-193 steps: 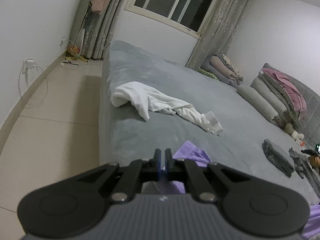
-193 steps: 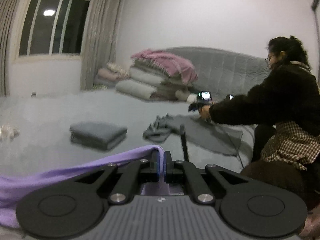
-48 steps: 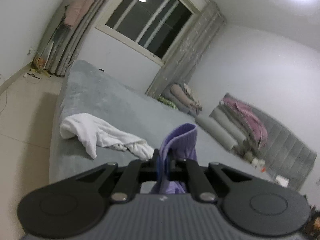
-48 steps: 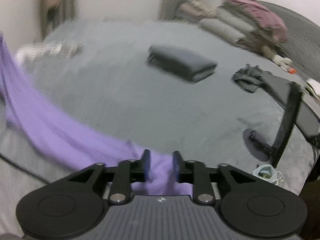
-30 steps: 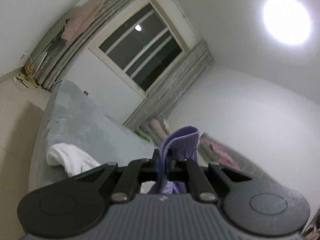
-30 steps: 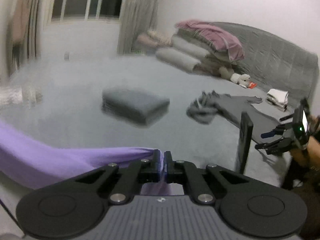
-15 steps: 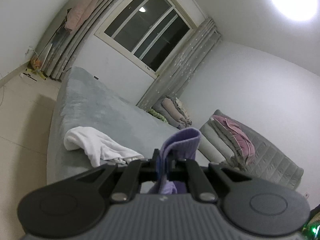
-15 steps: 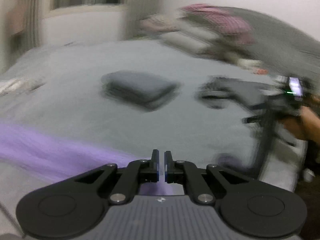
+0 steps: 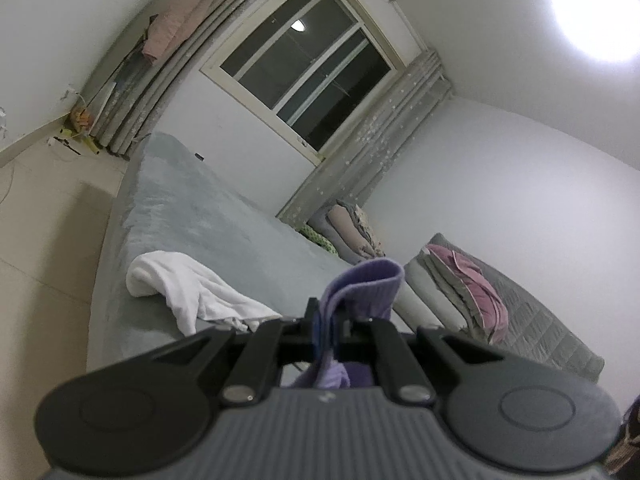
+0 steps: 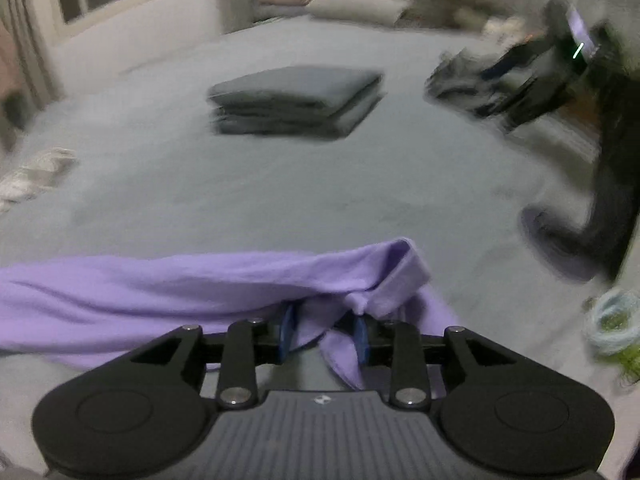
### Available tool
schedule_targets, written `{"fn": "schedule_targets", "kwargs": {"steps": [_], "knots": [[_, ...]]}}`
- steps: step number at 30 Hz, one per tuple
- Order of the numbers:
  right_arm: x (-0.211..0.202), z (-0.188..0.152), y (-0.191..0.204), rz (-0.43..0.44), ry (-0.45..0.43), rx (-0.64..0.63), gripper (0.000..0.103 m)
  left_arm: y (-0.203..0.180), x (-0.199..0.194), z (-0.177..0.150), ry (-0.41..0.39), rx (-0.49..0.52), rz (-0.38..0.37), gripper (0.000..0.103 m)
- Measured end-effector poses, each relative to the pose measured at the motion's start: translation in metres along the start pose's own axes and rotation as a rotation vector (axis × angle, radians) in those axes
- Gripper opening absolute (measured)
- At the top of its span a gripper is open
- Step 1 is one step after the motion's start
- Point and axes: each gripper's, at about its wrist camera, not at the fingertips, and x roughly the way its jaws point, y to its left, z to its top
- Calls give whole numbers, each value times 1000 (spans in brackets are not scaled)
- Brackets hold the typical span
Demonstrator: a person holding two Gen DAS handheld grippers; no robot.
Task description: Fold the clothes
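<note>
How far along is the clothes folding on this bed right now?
Done: one folded grey garment sits on the bed. In hand: the purple shirt, pinched by the left gripper while the right gripper is opening around it. Left: the crumpled white garment.

The right wrist view was smeared by motion. The folded grey stack [image 10: 296,100] showed doubled edges, and the dark crumpled garment [image 10: 460,80] behind it had no clear outline. A black stand [image 10: 600,208] at the right edge was streaked, and its upper part merged with a dark device carrying a lit screen [image 10: 580,36]. The pale bundle [image 10: 36,176] at the left edge was cut off. A greenish-blue tangle [image 10: 616,320] near the right edge was too blurred to identify.

The purple garment [image 10: 160,296] ran out past the left edge, and the right tool [image 10: 322,334] hid its lower folds. In the left wrist view, the left tool [image 9: 329,330] covered most of the same cloth.
</note>
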Motion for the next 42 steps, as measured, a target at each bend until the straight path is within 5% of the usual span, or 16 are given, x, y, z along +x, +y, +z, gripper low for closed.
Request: {"fn": "schedule_targets", "kwargs": {"steps": [1, 2, 10, 14, 16, 18, 28, 38, 42], "knots": [[1, -1, 1, 9, -13, 11, 25, 0, -1, 1, -9, 0, -5, 4], [-1, -1, -2, 39, -25, 39, 6, -1, -3, 1, -19, 1, -10, 4], [-83, 33, -77, 334, -220, 357, 5, -4, 10, 27, -44, -102, -52, 4], [-86, 77, -95, 342, -96, 301, 5, -14, 45, 58, -4, -161, -14, 4], [-97, 94, -94, 312, -91, 269, 5, -21, 59, 68, 10, -181, -12, 4], [-113, 98, -95, 387, -127, 297, 5, -28, 65, 70, 23, -169, -4, 4], [-180, 54, -125, 439, -291, 386, 5, -15, 24, 56, 122, -119, 8, 4], [-173, -38, -136, 459, -133, 400, 5, 47, -35, -5, 455, -173, 83, 5], [-167, -55, -142, 462, -100, 408, 5, 41, -57, -18, 512, -85, 56, 9]]}}
